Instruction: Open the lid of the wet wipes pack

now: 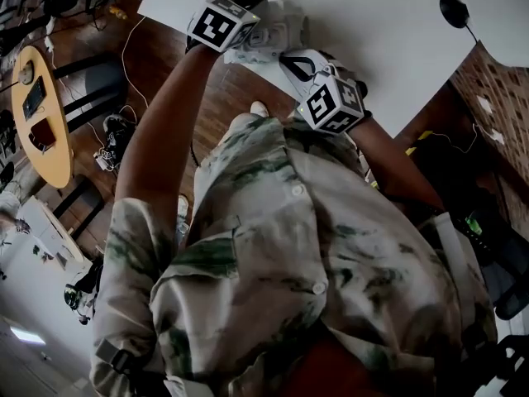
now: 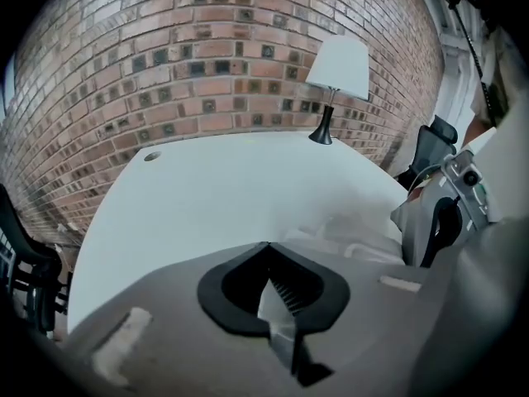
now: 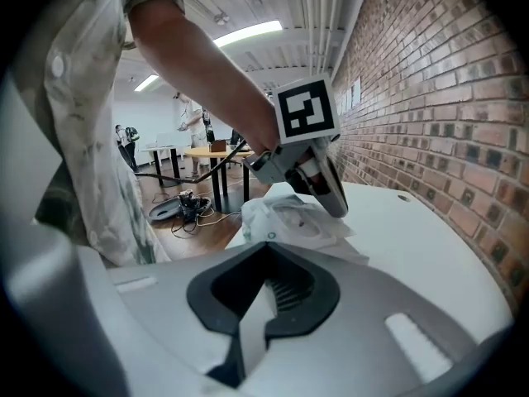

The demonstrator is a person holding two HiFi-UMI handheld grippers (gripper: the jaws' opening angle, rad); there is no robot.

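Observation:
The wet wipes pack (image 1: 277, 33) lies on the white table (image 1: 388, 48) near its front edge. It is a soft white pack (image 3: 293, 219) with an oval lid on top that looks closed. My left gripper (image 1: 252, 38) has its jaws shut and empty, and in the right gripper view its tip (image 3: 335, 205) rests on the far end of the pack. My right gripper (image 1: 288, 58) is shut too, with nothing in it, a short way in front of the pack. The left gripper view shows only a pale edge of the pack (image 2: 347, 236).
A lamp (image 2: 335, 73) stands at the table's far side by the brick wall (image 2: 207, 64). The table has a cable hole (image 2: 151, 156). A black chair (image 2: 431, 143) is at the right. On the wooden floor are cables (image 1: 111, 139) and a round yellow table (image 1: 37, 114).

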